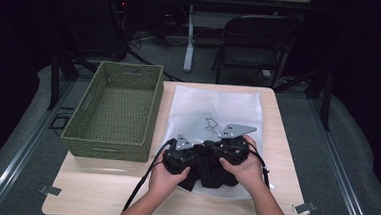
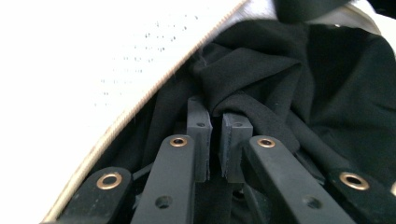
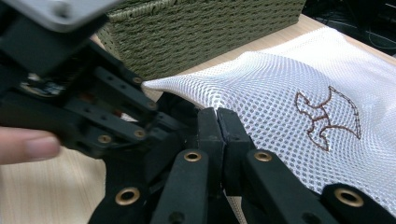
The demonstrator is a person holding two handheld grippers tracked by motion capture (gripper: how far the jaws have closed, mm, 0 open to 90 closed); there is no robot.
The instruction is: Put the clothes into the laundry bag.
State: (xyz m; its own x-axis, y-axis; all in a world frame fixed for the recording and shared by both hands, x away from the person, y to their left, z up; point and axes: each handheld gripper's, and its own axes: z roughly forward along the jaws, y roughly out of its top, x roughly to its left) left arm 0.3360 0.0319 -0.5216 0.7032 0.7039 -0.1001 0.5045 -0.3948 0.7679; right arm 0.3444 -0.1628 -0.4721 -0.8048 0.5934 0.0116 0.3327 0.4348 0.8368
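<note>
Left gripper view shows the left gripper clamped on a fold of black cloth; the right gripper pinches the white mesh bag edge.

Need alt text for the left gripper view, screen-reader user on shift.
The left gripper has its jaws shut on a fold of black fabric. The rim of a white mesh bag crosses the view's left side.

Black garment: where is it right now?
High view: the black garment lies bunched at the near open end of the white mesh bag, right of the green basket, between both claws; the left claw pinches a fold.
</note>
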